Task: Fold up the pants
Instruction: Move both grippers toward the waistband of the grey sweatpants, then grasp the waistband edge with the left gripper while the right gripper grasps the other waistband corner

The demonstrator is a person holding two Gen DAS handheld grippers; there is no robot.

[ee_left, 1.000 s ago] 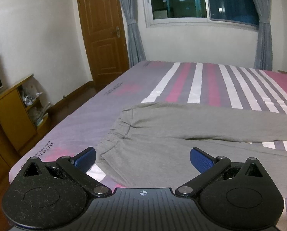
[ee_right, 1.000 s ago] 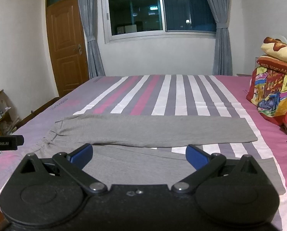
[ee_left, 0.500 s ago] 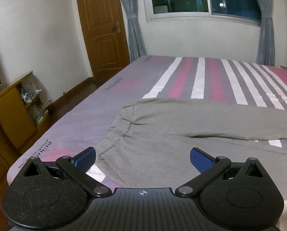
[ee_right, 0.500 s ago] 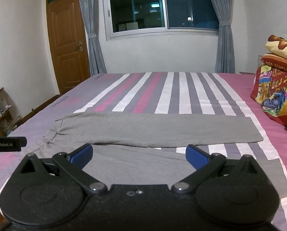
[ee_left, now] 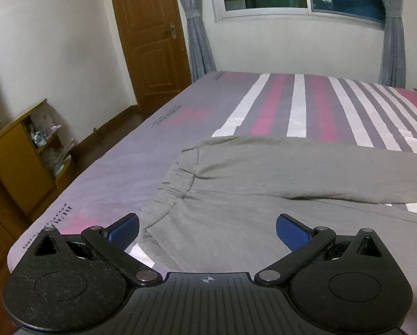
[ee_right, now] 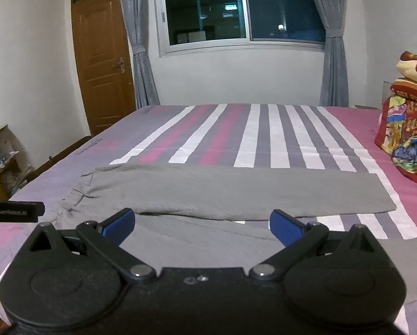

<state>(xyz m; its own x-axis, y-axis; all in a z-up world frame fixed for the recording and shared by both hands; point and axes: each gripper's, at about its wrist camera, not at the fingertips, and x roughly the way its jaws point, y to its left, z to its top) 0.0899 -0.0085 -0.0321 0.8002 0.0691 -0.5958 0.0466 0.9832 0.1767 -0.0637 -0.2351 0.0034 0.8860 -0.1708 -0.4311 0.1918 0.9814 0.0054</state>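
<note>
On the striped bed (ee_right: 264, 128) I see grey sweatpants (ee_right: 236, 192) lying crosswise, waistband left, legs right; my left gripper (ee_left: 207, 230) and right gripper (ee_right: 202, 224) gape, holding nothing.

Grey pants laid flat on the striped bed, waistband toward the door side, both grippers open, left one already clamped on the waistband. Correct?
Not quite. The left gripper isn't clamped on anything: the left wrist view shows its jaws wide apart above the waistband, holding nothing. The rest stands: grey pants flat on the striped bed, right gripper open.
</note>
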